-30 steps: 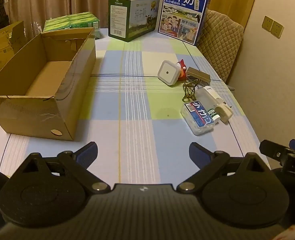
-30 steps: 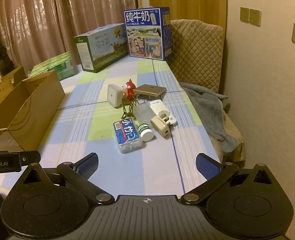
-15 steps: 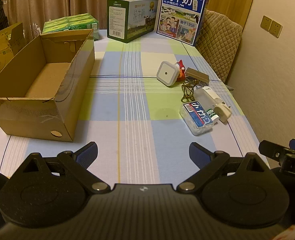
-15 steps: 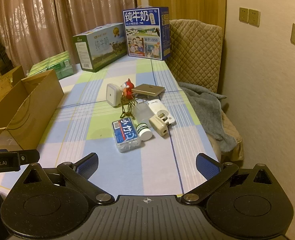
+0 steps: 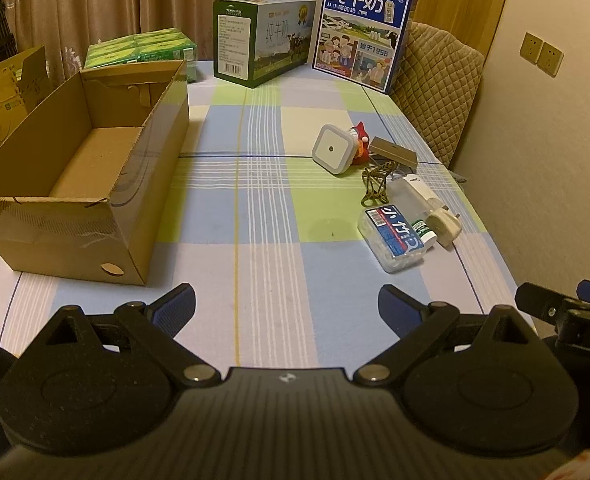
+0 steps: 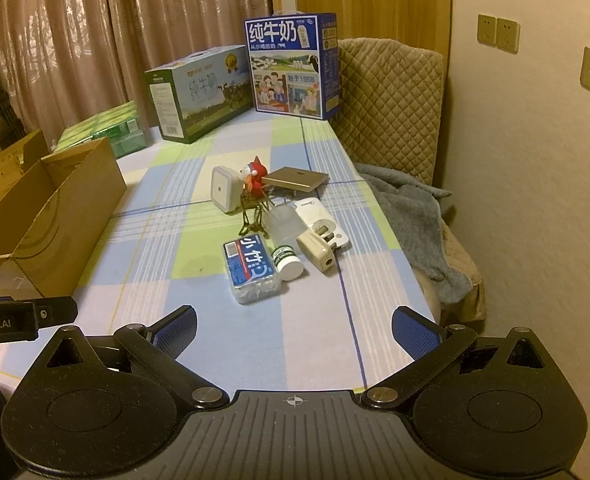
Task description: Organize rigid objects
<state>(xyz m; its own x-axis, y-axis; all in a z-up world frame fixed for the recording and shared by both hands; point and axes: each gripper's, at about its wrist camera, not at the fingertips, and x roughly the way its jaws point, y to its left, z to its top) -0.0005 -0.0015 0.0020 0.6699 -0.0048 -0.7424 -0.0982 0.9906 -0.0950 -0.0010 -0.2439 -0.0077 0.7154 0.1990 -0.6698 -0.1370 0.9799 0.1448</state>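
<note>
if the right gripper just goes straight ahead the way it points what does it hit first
Probably the clear plastic box with the blue label: it lies nearest, roughly on the line between the open right gripper fingers. Depth is hard to judge.

A home, plainly a dining room: checked cloth over a long table (image 5: 263,216), drawn curtains (image 6: 135,40) at the far end, a quilt-covered chair (image 6: 391,92) on the right with a grey blanket (image 6: 415,216) over its seat, milk cartons (image 6: 295,64) far along the table, wall sockets (image 6: 499,34) at right.
</note>
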